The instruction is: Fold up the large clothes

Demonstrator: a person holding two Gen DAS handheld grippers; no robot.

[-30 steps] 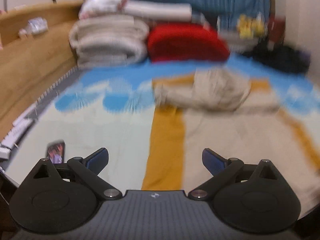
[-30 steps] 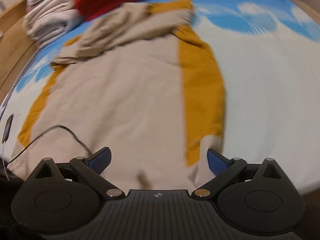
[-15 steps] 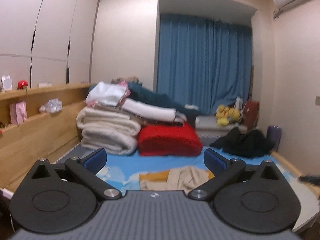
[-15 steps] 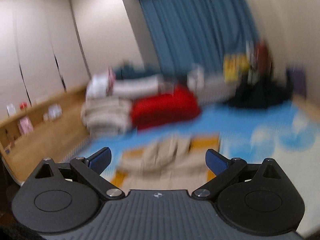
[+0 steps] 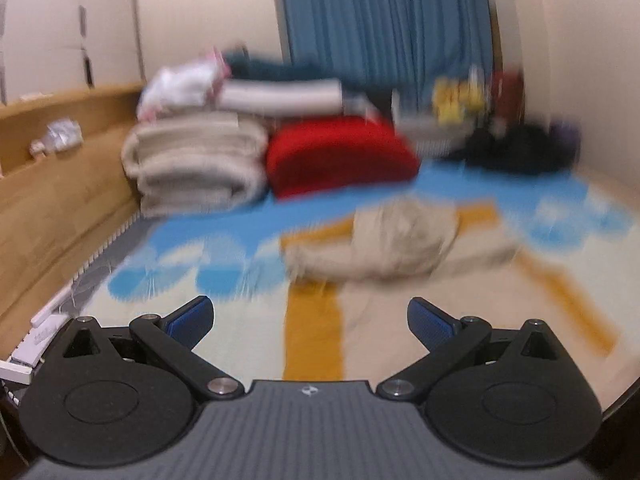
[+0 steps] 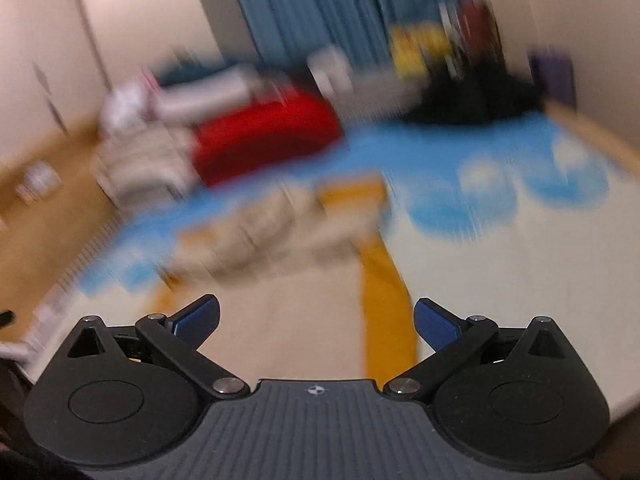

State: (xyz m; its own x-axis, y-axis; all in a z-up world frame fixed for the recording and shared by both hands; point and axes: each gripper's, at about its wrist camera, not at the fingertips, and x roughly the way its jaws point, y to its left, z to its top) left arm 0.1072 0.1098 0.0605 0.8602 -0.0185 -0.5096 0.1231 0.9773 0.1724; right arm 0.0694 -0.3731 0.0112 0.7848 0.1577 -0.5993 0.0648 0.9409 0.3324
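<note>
Both grippers, left (image 5: pixel 310 316) and right (image 6: pixel 316 318), are gaping wide, holding nothing. The garment (image 5: pixel 400 300) is lying ahead below them, long axis running away, bunched far end; neither looking nearer.

Dim warm indoor light; heavy motion blur; fisheye-bent edges.

Ahead of us a red cushion (image 5: pixel 340 156) lies beside a stack of beige folded bedding (image 5: pixel 196 164) on the blue-and-cream bed sheet (image 5: pixel 208 236). Behind them we see a blue curtain (image 5: pixel 384 24) and, left, a wooden headboard (image 5: pixel 52 184).
</note>
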